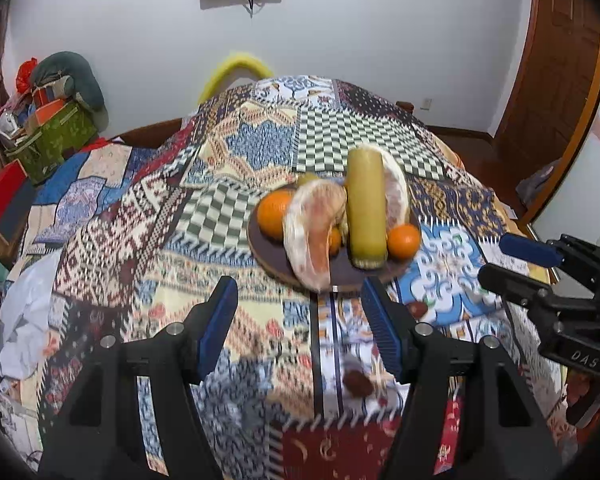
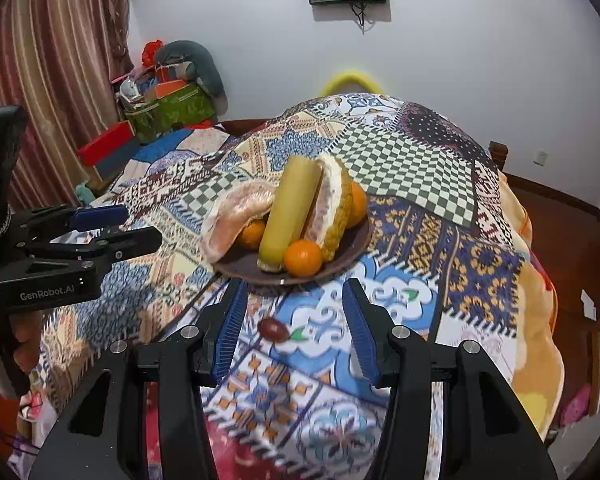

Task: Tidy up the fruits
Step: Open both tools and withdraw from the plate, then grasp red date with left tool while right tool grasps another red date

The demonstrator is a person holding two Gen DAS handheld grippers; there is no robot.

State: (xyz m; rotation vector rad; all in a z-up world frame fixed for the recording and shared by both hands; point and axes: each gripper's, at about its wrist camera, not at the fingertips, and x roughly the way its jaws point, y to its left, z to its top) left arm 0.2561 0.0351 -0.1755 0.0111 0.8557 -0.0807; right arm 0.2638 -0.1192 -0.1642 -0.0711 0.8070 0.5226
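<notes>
A dark round plate (image 1: 272, 256) (image 2: 340, 256) on the patchwork cloth holds a yellow-green cane piece (image 1: 366, 212) (image 2: 290, 212), pomelo wedges (image 1: 312, 232) (image 2: 232, 216), a peel-backed wedge (image 2: 332, 212) and oranges (image 1: 404, 242) (image 2: 302, 258). Two red dates lie loose on the cloth: one (image 1: 419, 309) (image 2: 274, 330) near the plate, another (image 1: 358, 380) closer. My left gripper (image 1: 298, 316) is open and empty, short of the plate. My right gripper (image 2: 296, 320) is open and empty, with the date between its fingers' line.
The table drops away on all sides under the cloth. A cluttered shelf with a green box (image 1: 56, 136) stands at the left, a yellow chair back (image 1: 236, 68) behind the table, a wooden door (image 1: 552, 92) at the right.
</notes>
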